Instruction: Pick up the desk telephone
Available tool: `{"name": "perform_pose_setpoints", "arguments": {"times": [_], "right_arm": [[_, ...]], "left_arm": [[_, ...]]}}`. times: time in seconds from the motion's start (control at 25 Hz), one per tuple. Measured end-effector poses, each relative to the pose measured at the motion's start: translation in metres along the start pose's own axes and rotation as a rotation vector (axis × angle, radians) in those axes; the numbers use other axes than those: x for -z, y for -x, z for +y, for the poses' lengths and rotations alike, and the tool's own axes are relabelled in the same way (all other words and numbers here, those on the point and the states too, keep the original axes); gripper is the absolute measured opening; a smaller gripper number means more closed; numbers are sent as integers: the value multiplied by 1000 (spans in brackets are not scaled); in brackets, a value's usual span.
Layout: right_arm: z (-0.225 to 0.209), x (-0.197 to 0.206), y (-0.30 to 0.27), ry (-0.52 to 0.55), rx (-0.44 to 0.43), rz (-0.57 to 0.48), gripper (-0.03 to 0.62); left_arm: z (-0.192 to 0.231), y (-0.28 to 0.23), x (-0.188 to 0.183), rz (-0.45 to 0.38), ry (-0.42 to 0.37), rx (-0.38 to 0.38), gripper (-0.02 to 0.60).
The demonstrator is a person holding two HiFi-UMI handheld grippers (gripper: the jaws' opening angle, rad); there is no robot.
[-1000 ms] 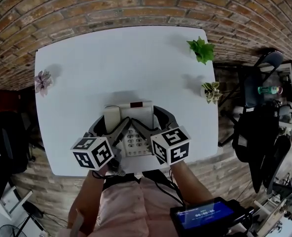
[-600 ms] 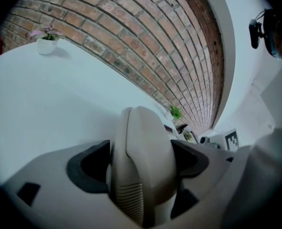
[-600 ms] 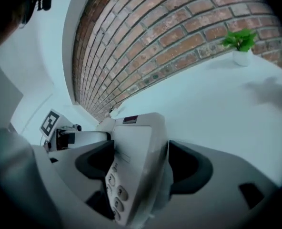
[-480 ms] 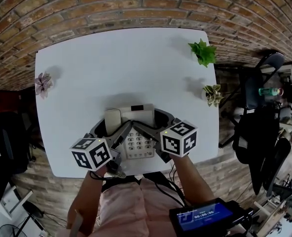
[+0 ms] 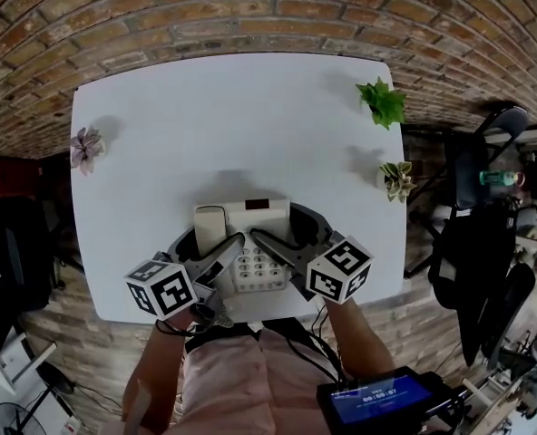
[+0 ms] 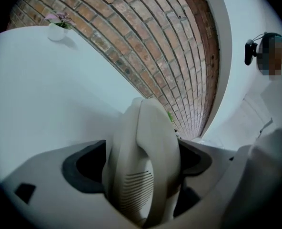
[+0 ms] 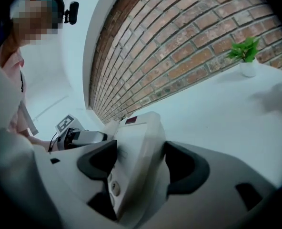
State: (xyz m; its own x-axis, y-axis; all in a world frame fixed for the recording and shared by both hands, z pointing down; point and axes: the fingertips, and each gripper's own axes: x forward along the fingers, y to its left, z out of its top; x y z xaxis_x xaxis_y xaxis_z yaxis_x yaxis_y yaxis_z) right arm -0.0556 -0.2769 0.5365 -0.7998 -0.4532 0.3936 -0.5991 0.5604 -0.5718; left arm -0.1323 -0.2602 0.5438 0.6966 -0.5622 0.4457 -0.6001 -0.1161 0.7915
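One brick wall [image 5: 250,7], which we list first. One white table [image 5: 160,134] before it. One cream telephone [image 5: 261,214] sits on the table near our edge, with its handset [image 5: 210,225] on the left side. Two grippers, which we hold: the left gripper [image 5: 212,241], jaws opening, the handset between them; the right gripper [image 5: 287,231], jaws closing on the telephone's right edge, pads against it. Three small pots: a green plant [image 5: 383,102] and a striped plant [image 5: 396,179] along the table's right edge, and a pink plant [image 5: 86,145] at its left.
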Motion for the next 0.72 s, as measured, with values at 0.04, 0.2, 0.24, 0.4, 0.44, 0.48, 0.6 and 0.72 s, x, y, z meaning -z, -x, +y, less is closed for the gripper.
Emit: {"name": "perform_pose_setpoints", "arguments": {"times": [0.04,0.2,0.24,0.4,0.44,0.48,0.6,0.72], "right_arm": [[1,-1,1,10,-7,-11,330],[7,-3,6,60,-34,-60,327],[9,-4,7,76,-42,-73,327],[14,-6,12,120,-70,-119,327],[15,-6,12,127,-75,-125,325],[15,-7,13,133,-79,-130,327],[16,-6,15,147,-91,-140,325],[17,-7,16,149,-97,-146,324]], "left_arm": [[-1,2,1,4,-6,13,440],[-5,9,7,41,-52,71,446],[-6,11,10,51,-60,87,446],[-7,22,22,80,-75,124,448],[-7,23,25,89,-79,132,448],[-7,23,28,99,-85,141,448],[-9,20,33,112,-109,168,448],[-12,15,31,106,-108,189,446]]}}
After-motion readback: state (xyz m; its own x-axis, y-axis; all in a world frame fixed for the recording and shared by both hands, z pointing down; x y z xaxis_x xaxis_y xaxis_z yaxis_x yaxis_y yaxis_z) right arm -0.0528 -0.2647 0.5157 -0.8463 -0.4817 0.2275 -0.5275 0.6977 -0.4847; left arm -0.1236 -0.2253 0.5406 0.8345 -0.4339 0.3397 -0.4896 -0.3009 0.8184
